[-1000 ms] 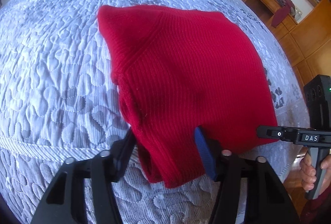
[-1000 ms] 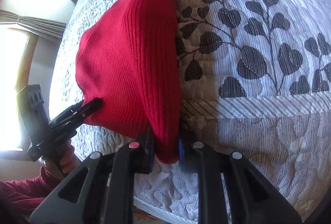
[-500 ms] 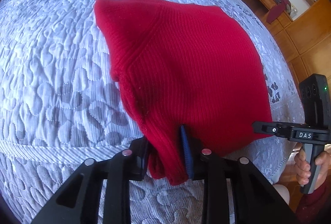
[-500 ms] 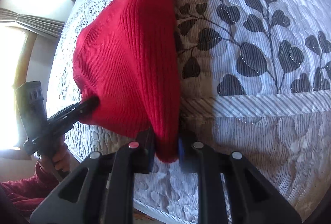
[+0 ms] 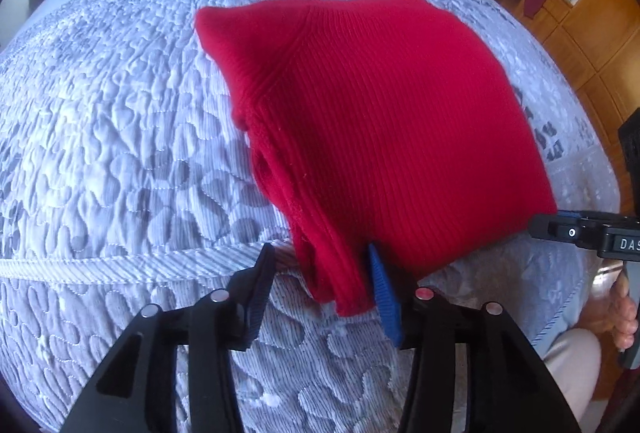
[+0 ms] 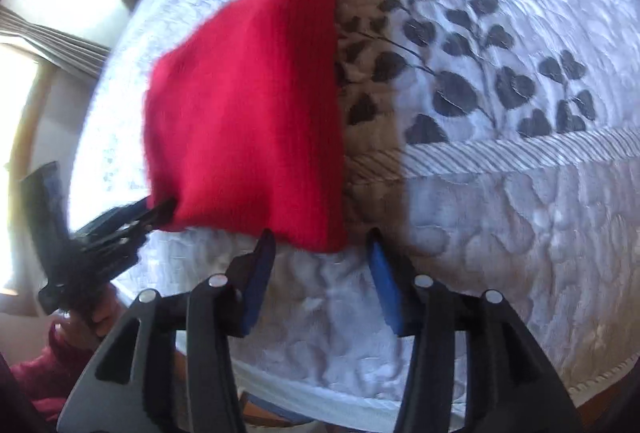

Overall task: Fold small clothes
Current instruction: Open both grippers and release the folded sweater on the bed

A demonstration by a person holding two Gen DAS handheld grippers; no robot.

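I have just been opening both the left hand-held gripper (image 5: 320, 281) and right hand-held gripper (image 6: 322, 265), releasing the folded red garment (image 5: 384, 129) mid-frame on the bed (image 5: 120, 137); smoothing perhaps remains.

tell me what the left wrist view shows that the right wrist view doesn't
Only the left wrist view: wooden cabinets and the sweater's bunched near corner between the left gripper's parted fingers. Only the right wrist view: a bright window with a curtain and dark leaf prints. Both: the red sweater on the quilt, and the right gripper, jaws just opened.
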